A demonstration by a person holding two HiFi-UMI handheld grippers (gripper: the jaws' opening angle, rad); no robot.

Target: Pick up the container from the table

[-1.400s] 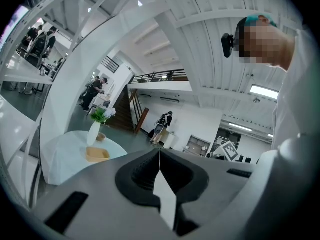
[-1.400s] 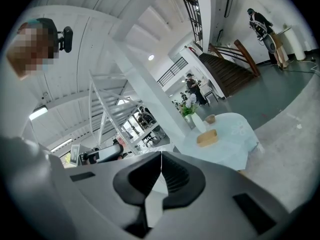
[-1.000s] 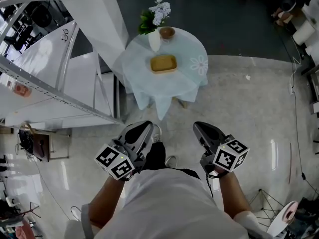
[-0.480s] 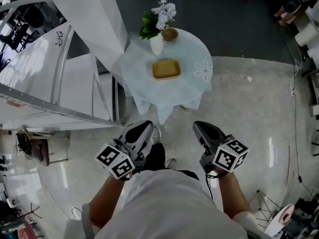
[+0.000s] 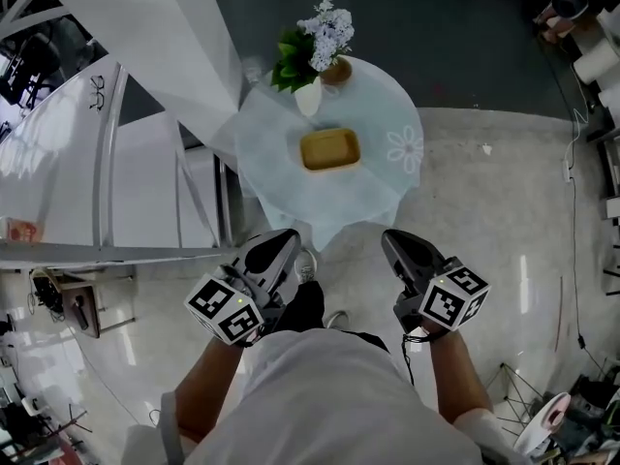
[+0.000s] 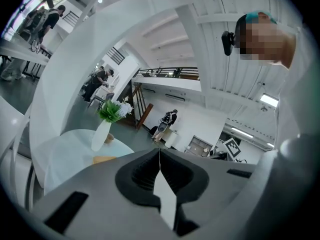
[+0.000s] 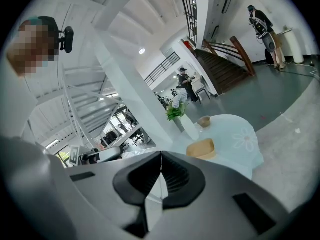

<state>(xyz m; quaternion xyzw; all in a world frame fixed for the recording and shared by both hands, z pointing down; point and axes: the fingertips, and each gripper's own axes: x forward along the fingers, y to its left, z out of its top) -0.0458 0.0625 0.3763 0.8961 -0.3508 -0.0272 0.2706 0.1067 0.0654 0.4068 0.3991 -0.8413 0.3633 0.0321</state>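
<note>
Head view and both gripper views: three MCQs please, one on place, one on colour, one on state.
1. Where is the container?
A. on the floor
B. on the round table, near its middle
C. in a gripper

2. What colour is the vase?
A. white
B. red
C. black

3. How do the left gripper and right gripper stand?
A. both open
B. both shut, empty
C. one shut on the container

Answers:
1 B: it lies on the table top, on the person's side of the vase.
2 A: the vase's body is plain white.
3 B: in each gripper view the jaws meet with nothing between them.
</note>
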